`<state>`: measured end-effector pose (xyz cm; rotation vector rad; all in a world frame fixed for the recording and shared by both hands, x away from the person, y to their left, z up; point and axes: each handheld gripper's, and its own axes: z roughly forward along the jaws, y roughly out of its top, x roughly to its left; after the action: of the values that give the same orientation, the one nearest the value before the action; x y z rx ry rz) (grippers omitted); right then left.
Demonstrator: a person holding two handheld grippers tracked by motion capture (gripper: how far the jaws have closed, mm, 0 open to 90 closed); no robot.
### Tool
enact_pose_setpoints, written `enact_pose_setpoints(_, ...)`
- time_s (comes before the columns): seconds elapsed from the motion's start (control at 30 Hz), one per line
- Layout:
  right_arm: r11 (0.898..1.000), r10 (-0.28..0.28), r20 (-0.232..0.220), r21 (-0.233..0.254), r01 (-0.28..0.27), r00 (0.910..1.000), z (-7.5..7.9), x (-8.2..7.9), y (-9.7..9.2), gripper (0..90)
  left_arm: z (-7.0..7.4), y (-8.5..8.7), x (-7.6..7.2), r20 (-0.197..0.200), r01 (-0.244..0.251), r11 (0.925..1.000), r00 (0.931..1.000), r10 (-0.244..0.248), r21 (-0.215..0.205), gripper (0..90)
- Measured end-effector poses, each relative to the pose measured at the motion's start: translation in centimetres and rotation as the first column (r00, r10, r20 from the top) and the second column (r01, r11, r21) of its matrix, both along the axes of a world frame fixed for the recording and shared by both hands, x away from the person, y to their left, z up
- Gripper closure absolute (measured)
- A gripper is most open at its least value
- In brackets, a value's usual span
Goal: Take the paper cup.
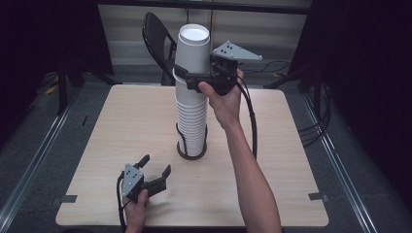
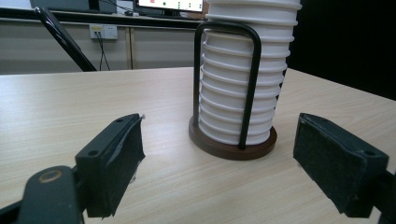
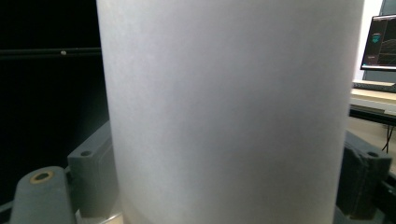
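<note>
A tall stack of white paper cups stands in a holder with a round brown base and black wire loops, at the middle of the wooden table. My right gripper is shut on the top cup, high on the stack. In the right gripper view that cup sits between the jaws of the right gripper, which press on both its sides. My left gripper rests open near the table's front left. In its own view the left gripper faces the stack and base, a short way off.
A black folding chair stands behind the table's far edge. Cables lie on the floor at the right. A monitor sits on a desk beyond the table. Bare tabletop lies to the left and right of the stack.
</note>
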<state>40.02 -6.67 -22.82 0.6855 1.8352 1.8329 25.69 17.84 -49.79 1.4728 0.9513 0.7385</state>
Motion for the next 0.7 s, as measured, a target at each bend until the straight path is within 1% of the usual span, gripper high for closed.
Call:
enact_pose_setpoints(0.07, 1.000, 0.001, 0.001, 0.004, -0.001, 1.0000, 0.1, 0.0, -0.1, 13.5, 0.0, 0.0, 0.0, 0.000, 0.000, 1.0000, 1.0000, 0.000, 0.000, 15.9)
enact_pose_setpoints(0.17, 1.000, 0.000, 0.006, 0.024, 0.000, 1.0000, 0.5, 0.0, -0.2, 13.6, 0.0, 0.0, 0.0, 0.000, -0.001, 1.0000, 1.0000, 0.001, 0.000, 15.9)
enact_pose_setpoints(0.23, 1.000, -0.002, 0.011, 0.027, 0.001, 0.9999, 0.7, 0.0, -0.2, 13.6, 0.0, 0.0, 0.0, -0.001, -0.003, 1.0000, 1.0000, 0.003, -0.003, 15.9)
enact_pose_setpoints(0.33, 0.999, -0.003, 0.016, 0.046, 0.002, 0.9999, 1.0, -0.2, -0.5, 13.7, 0.0, 0.0, 0.0, 0.000, -0.002, 1.0000, 1.0000, 0.002, -0.003, 15.9)
enact_pose_setpoints(0.43, 0.999, 0.002, 0.025, 0.052, -0.003, 0.9997, 1.1, -0.3, -0.6, 13.7, 0.0, 0.0, 0.0, 0.000, -0.002, 1.0000, 1.0000, 0.002, -0.005, 15.9)
enact_pose_setpoints(0.47, 0.998, 0.009, 0.029, 0.059, -0.011, 0.9996, 1.1, -0.4, -0.7, 13.7, 0.0, 0.0, 0.0, 0.000, -0.002, 1.0000, 1.0000, 0.002, -0.005, 15.9)
enact_pose_setpoints(0.57, 0.997, 0.007, 0.041, 0.083, -0.011, 0.9991, 1.3, -0.6, -1.0, 13.8, 0.0, 0.0, 0.0, 0.000, -0.001, 1.0000, 1.0000, 0.001, -0.001, 15.9)
enact_pose_setpoints(0.6, 0.997, -0.002, 0.041, 0.075, -0.002, 0.9992, 1.6, -0.7, -1.0, 13.8, 0.0, 0.0, 0.0, 0.001, -0.001, 1.0000, 1.0000, 0.001, 0.000, 15.9)
enact_pose_setpoints(0.7, 0.997, 0.000, 0.042, 0.078, -0.003, 0.9991, 1.8, -0.6, -1.1, 13.9, 0.0, 0.0, 0.0, 0.000, -0.002, 1.0000, 1.0000, 0.002, -0.001, 15.9)
